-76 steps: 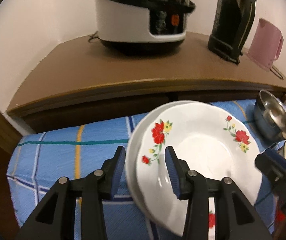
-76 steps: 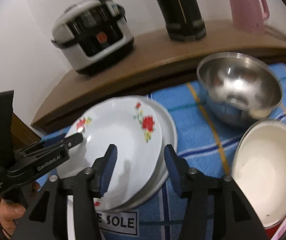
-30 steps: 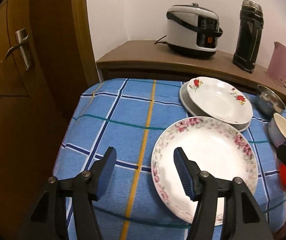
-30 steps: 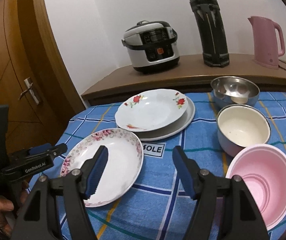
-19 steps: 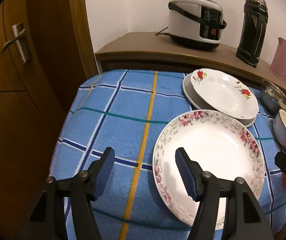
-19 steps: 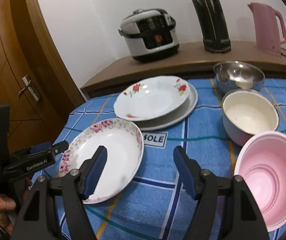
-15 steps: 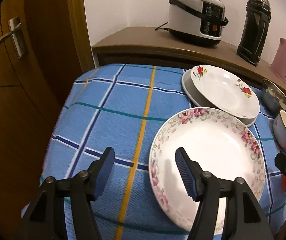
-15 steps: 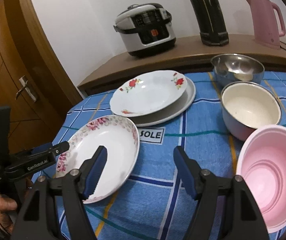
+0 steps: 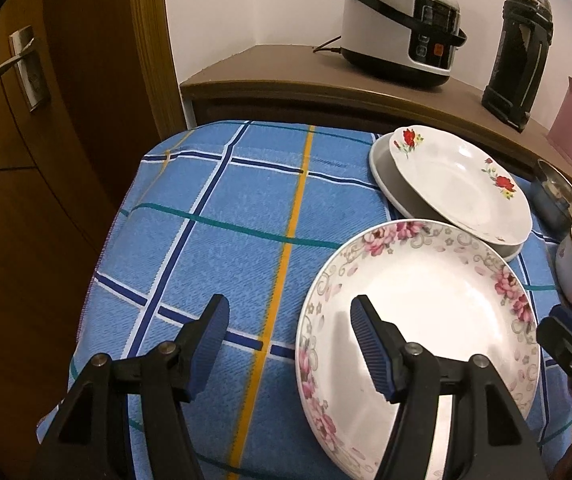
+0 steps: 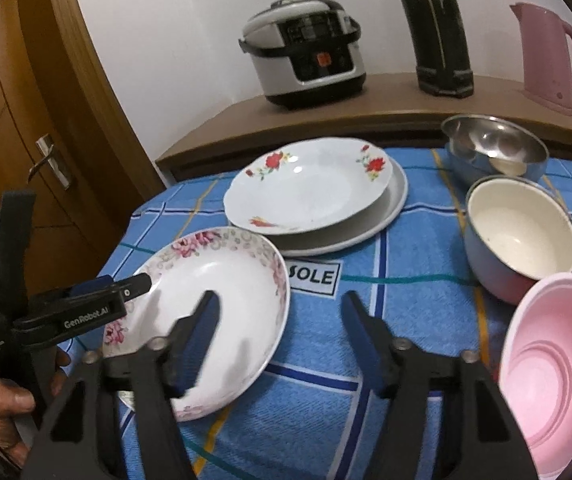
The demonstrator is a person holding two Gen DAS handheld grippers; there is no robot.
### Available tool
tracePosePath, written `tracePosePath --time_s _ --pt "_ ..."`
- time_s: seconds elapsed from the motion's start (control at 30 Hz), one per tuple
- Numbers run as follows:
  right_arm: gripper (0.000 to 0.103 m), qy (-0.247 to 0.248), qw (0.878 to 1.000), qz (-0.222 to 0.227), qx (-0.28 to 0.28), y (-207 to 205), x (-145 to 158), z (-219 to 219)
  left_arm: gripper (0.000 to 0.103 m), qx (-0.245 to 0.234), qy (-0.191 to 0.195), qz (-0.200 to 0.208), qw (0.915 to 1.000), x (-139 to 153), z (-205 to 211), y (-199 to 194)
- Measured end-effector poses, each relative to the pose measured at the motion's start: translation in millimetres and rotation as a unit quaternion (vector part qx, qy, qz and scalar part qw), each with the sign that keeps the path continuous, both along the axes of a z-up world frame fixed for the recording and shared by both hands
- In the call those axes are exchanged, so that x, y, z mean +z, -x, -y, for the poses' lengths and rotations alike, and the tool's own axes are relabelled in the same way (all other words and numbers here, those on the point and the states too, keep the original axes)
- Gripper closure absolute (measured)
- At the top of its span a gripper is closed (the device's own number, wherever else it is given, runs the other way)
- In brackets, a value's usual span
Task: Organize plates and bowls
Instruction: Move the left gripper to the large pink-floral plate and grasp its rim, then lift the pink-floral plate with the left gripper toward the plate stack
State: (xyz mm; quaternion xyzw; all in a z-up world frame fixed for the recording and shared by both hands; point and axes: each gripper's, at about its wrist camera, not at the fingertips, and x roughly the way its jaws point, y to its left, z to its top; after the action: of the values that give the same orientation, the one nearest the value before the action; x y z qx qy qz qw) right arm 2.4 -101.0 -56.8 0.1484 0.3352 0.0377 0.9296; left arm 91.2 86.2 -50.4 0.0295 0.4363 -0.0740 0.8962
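Observation:
A pink-flowered plate (image 9: 422, 312) (image 10: 209, 304) lies near the table's front. Behind it a red-rose plate (image 9: 462, 180) (image 10: 310, 184) rests on a larger grey plate (image 10: 394, 204). My left gripper (image 9: 288, 336) is open and empty, its right finger over the pink-flowered plate's left rim; it also shows in the right wrist view (image 10: 125, 286). My right gripper (image 10: 281, 328) is open and empty, straddling that plate's right rim. A steel bowl (image 10: 494, 148), a cream-lined bowl (image 10: 522, 224) and a pink bowl (image 10: 558, 364) stand at the right.
The table has a blue checked cloth (image 9: 225, 216) with a "SOLE" label (image 10: 314, 276). Behind is a brown shelf (image 9: 286, 76) with a rice cooker (image 9: 402, 28), a black flask (image 9: 522, 48) and a pink kettle (image 10: 550, 56). A wooden door (image 9: 25, 120) is at the left.
Both grippers have pulled back from the stacked rose plate, which stays on the grey plate, and now hover low over the pink-flowered plate. Both remain open.

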Motion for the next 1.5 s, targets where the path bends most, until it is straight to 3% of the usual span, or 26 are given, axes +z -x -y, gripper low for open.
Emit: tracePosePath --time_s 0.5,0.7,1.0,1.07,1.13,1.3,1.5 --pt "0.054 -0.039 0.999 -0.035 0.006 -14.1 -16.9 6.0 0.038 0.0 0.006 -0.014 0.9999 -9.6 -3.6 -8.3" --pt "0.072 -0.042 0.998 -0.049 0.027 -22.5 -22.1 -0.3 0.038 -0.011 0.019 -0.024 0.9995 -15.3 -2.0 -13.5" --pt "0.074 -0.042 0.997 -0.054 0.03 -28.9 -25.9 -3.9 0.038 -0.015 0.038 -0.029 0.9987 -17.6 -2.8 -16.9" --pt "0.077 -0.043 0.997 -0.058 0.033 -30.9 -27.9 -5.6 0.038 -0.016 0.04 -0.03 0.9986 -17.8 -3.3 -17.0" --pt "0.086 -0.037 0.997 -0.058 0.035 -31.1 -28.5 -7.6 0.038 -0.02 0.041 -0.031 0.9985 -18.0 -3.6 -16.3" --pt "0.087 -0.036 0.997 -0.058 0.034 -32.5 -29.5 -7.9 0.038 -0.053 0.062 -0.03 0.9962 -15.9 3.1 -10.0" --pt "0.087 -0.036 0.997 -0.055 0.036 -32.4 -29.8 -7.4 0.062 -0.054 0.057 -0.023 0.9966 -17.2 5.5 -8.2"
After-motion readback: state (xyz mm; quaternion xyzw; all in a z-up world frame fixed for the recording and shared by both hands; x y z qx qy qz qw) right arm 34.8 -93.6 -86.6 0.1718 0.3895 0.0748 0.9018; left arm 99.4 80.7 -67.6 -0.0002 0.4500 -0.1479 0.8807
